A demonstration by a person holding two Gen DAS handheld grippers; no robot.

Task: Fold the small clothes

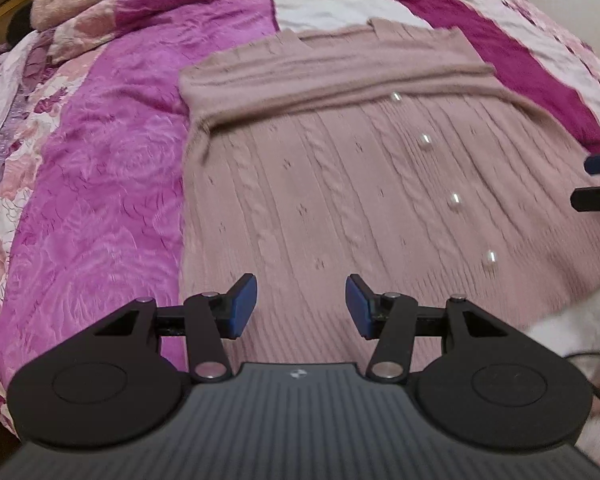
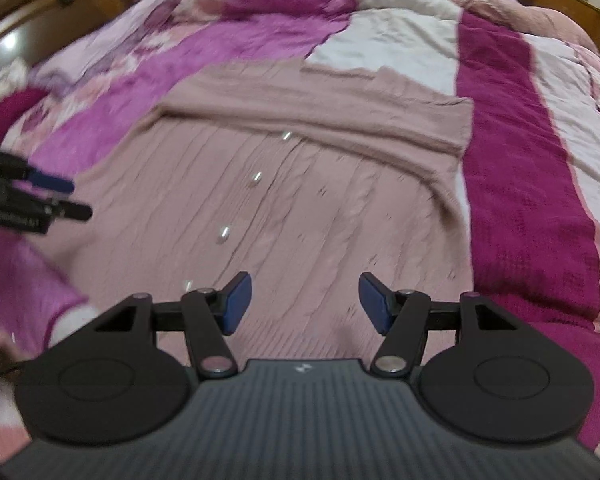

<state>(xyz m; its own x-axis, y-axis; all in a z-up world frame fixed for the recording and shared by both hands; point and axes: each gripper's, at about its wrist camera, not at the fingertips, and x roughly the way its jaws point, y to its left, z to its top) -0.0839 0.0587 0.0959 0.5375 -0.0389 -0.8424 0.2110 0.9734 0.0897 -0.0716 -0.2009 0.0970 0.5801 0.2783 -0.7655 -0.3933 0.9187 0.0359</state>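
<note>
Cardigan [image 1: 320,200], sleeves folded across its chest, lies flat mid-bed on the quilt [image 1: 100,180]; left tongs [image 1: 301,306] and right tongs [image 2: 305,304] hover half-open, empty, likely poised to grip the hem for the next fold.

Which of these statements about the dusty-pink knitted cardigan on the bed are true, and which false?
1. The dusty-pink knitted cardigan lies on a pink and magenta patchwork quilt. True.
2. The left gripper clamps the knit. False: its jaws are open and empty.
3. A row of pearly buttons runs down the cardigan. True.
4. The sleeves hang off the bed. False: a sleeve lies folded across the upper body.
5. The right gripper is open. True.
</note>
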